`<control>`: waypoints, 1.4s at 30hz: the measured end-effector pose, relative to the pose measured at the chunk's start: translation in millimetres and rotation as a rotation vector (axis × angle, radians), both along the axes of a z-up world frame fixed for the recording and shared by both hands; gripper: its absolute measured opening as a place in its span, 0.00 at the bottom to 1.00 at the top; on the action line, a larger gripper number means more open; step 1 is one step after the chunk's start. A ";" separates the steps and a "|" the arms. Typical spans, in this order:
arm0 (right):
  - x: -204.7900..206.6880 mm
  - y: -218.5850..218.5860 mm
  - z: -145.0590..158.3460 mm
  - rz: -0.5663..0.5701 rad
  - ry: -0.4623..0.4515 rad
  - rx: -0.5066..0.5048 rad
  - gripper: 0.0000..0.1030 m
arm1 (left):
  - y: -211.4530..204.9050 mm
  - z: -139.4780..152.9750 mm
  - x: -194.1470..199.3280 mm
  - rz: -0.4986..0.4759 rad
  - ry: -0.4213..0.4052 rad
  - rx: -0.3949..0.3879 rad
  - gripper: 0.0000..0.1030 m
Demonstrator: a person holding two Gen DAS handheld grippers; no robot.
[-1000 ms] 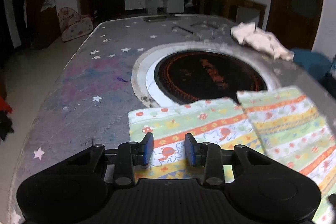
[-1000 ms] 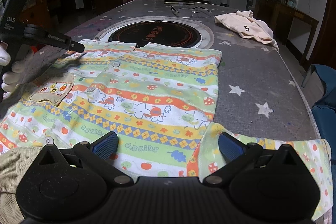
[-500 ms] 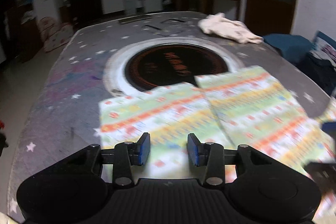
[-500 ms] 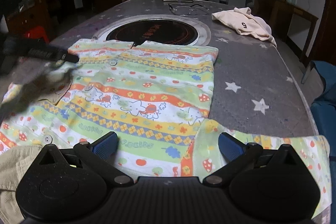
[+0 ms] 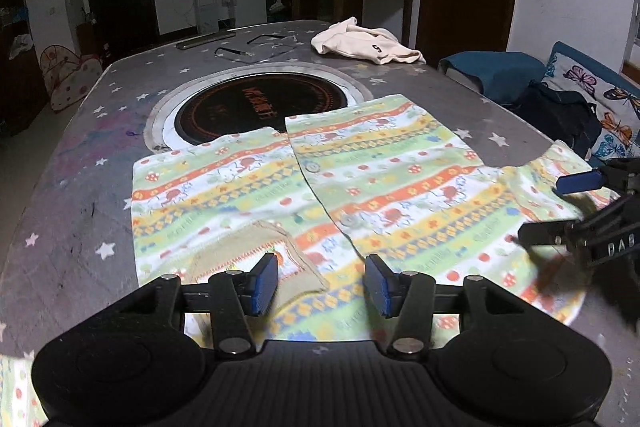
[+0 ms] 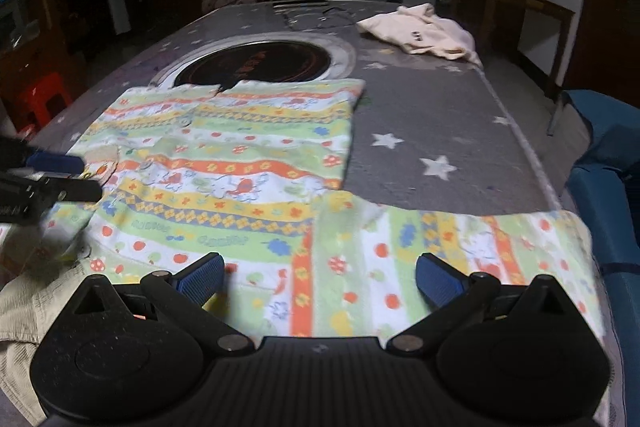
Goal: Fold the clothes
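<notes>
Your left gripper (image 5: 320, 281) hangs about half open over the near edge of the shirt (image 5: 360, 195), and its jaws have just been opening; only the cloth below shows between the pads, and nothing is pinched. Your right gripper (image 6: 320, 279) stands wide open above the sleeve (image 6: 460, 247) and grips nothing either; whether its pads brush the cloth I cannot tell.

You have the shirt lying flat and face up on the table (image 5: 80, 187), its buttoned placket running away from you, its far hem just over the rim of the round hob (image 5: 260, 103), and the sleeve spread toward the table's right edge. A beige garment (image 6: 24, 311) lies at the near left corner under the shirt's edge, and a cream garment (image 5: 368, 45) sits well apart at the far end.

Watch these risks, as I judge them:
- If you close on the sleeve too deep, you may catch both layers plus the body and drag the whole shirt askew.
- If you pinch near the pocket patch (image 5: 256, 251), you may lift only that patch.
- Your two grippers sit near each other, so crossing could make them collide.
- The beige garment may come along with the shirt.
</notes>
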State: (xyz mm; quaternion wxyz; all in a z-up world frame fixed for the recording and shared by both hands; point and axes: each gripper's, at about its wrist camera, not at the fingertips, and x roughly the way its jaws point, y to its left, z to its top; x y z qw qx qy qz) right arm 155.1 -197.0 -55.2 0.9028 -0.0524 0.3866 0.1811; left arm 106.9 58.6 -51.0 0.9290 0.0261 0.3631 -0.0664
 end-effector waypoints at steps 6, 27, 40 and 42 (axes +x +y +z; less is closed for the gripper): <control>-5.4 -24.3 0.1 -0.087 -0.003 0.014 0.99 | 5.4 -0.8 -14.1 0.030 0.003 -0.012 0.54; -14.2 -112.8 -7.6 -0.440 -0.011 0.049 0.82 | -24.6 -2.9 -30.0 -0.063 -0.010 0.017 0.54; 0.2 -144.5 -15.9 -0.562 0.029 0.164 0.72 | -24.6 -4.9 -29.5 -0.065 -0.002 0.018 0.54; 0.2 -151.4 -18.6 -0.569 0.049 0.201 0.71 | -25.0 -5.7 -28.8 -0.065 0.002 0.015 0.55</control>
